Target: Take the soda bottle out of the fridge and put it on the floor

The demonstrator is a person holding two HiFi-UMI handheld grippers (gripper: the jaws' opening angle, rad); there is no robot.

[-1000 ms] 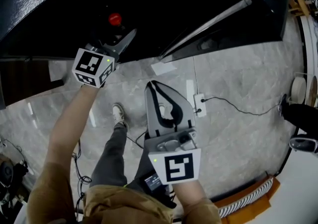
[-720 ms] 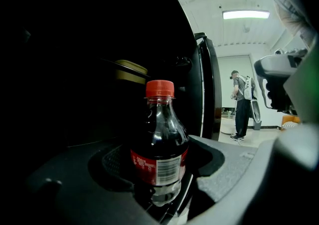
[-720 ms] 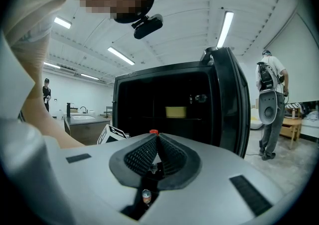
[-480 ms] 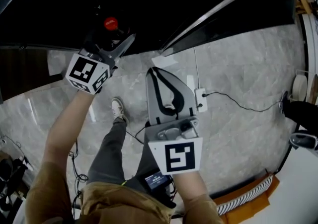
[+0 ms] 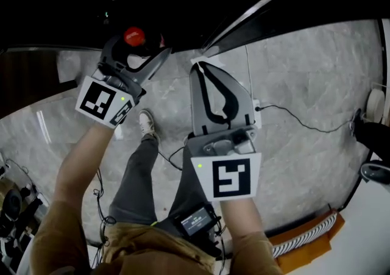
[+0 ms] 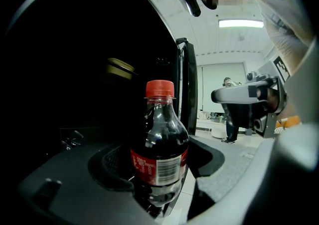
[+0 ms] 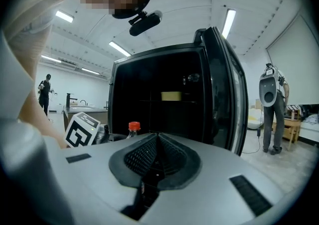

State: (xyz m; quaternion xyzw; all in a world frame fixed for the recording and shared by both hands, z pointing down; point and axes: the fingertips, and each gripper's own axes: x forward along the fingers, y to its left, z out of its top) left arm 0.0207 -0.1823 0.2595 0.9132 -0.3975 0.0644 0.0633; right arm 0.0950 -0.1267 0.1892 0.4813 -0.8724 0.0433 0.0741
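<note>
Clamping 1 soda bottle upright between the 2 jaws of the left gripper, 1 red cap well above them, label at jaw height. Beyond those jaws, 1 open fridge, dark inside. On the right gripper, 2 jaws closed together, holding nothing, above the floor.

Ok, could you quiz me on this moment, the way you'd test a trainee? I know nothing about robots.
1. True or false: the right gripper is shut with nothing in it.
2. The soda bottle is held by: A) the left gripper; B) the right gripper; C) both grippers.
3. Fill in: the bottle's cap is ____.
Key: 1 true; 2 A; 3 red.
</note>
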